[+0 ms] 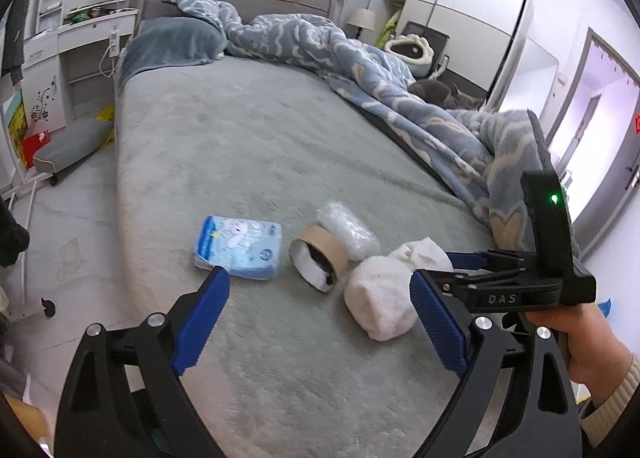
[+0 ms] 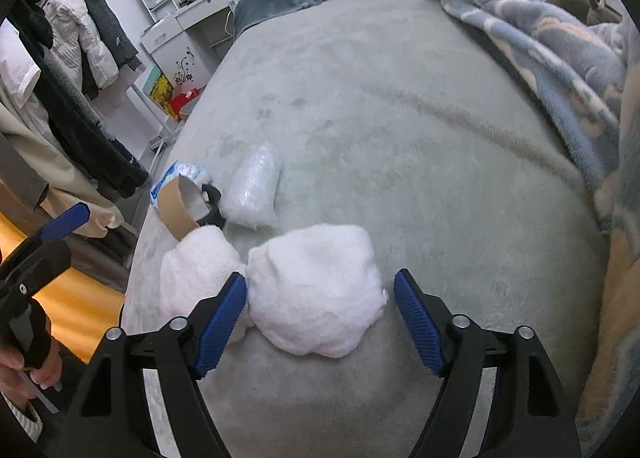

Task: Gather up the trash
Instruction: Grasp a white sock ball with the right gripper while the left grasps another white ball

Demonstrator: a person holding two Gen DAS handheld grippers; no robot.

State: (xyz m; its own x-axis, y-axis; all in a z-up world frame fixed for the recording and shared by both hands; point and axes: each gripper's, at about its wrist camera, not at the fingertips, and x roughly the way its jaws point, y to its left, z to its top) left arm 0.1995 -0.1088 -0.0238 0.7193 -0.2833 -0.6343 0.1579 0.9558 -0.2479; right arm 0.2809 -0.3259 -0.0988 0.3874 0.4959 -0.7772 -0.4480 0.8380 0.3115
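Several items lie near the foot of the grey-green bed [image 1: 240, 146]: a blue tissue pack [image 1: 238, 252], a brown cardboard tape roll [image 1: 316, 262], a clear crumpled plastic bag [image 1: 348, 230] and a white fluffy bundle [image 1: 384, 298]. My left gripper [image 1: 320, 322] is open and empty, hovering just short of the roll and bundle. In the right wrist view my right gripper [image 2: 316, 318] is open, its blue fingers on either side of the white bundle [image 2: 316, 290], not closed on it. The roll [image 2: 178, 208], plastic bag [image 2: 252, 194] and tissue pack [image 2: 176, 174] lie beyond to the left.
A rumpled blue patterned blanket [image 1: 384, 82] covers the bed's right side, with a grey pillow [image 1: 172, 42] at the head. A white dresser [image 1: 72, 58] and a low footstool [image 1: 72, 146] stand left of the bed. Coats [image 2: 72, 70] hang on the left.
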